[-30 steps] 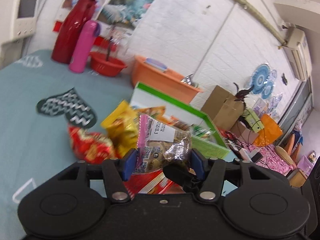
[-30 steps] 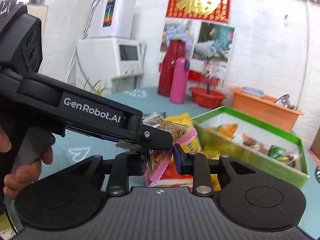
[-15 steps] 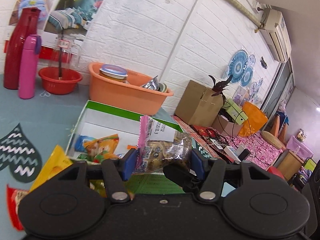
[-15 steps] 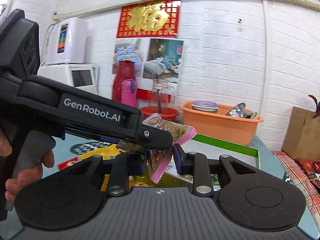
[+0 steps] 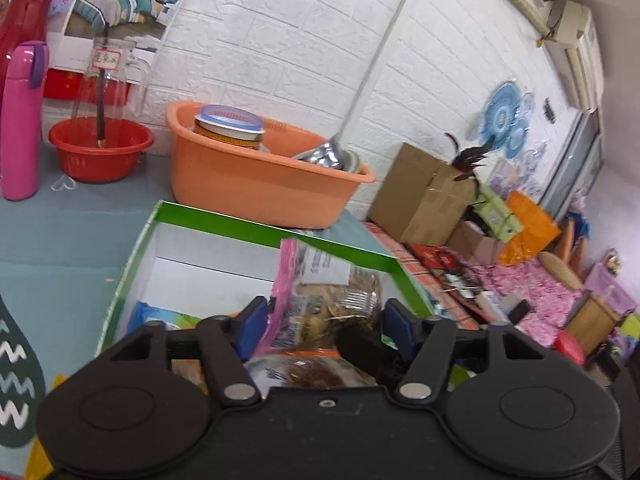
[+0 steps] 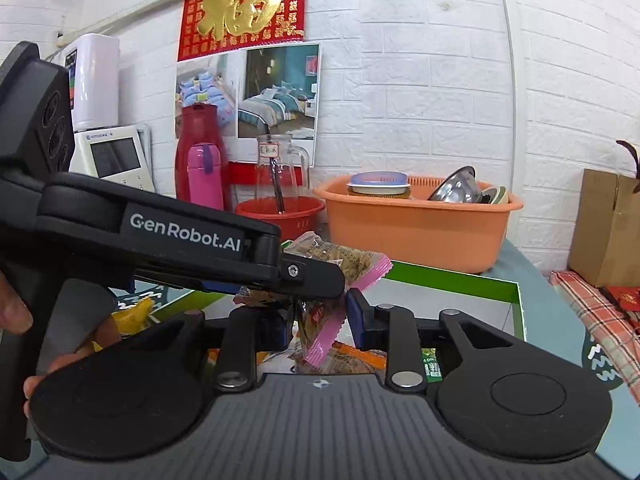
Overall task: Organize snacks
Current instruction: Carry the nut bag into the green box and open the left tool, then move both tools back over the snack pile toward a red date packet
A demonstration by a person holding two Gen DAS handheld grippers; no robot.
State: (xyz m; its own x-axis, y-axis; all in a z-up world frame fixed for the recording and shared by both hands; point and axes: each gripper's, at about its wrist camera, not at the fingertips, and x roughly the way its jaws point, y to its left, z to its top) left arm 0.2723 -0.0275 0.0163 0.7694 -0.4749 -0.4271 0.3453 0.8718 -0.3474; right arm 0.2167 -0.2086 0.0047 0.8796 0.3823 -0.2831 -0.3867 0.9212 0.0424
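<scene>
The left gripper (image 5: pixel 324 320) has been carried from above the loose packets on the teal cloth to a place over the green-rimmed box (image 5: pixel 256 232), and the pink-edged snack packet (image 5: pixel 320 300) held in it is now seen against the box's white inside instead of beside the yellow and red bags. In the left wrist view the jaws have been spread wider, so that gaps are seen between the blue pads (image 5: pixel 252 322) and the packet. In the right wrist view the right gripper (image 6: pixel 318 320) has been brought nearer to the box, with its jaws likewise parted wider around the packet's pink seam
</scene>
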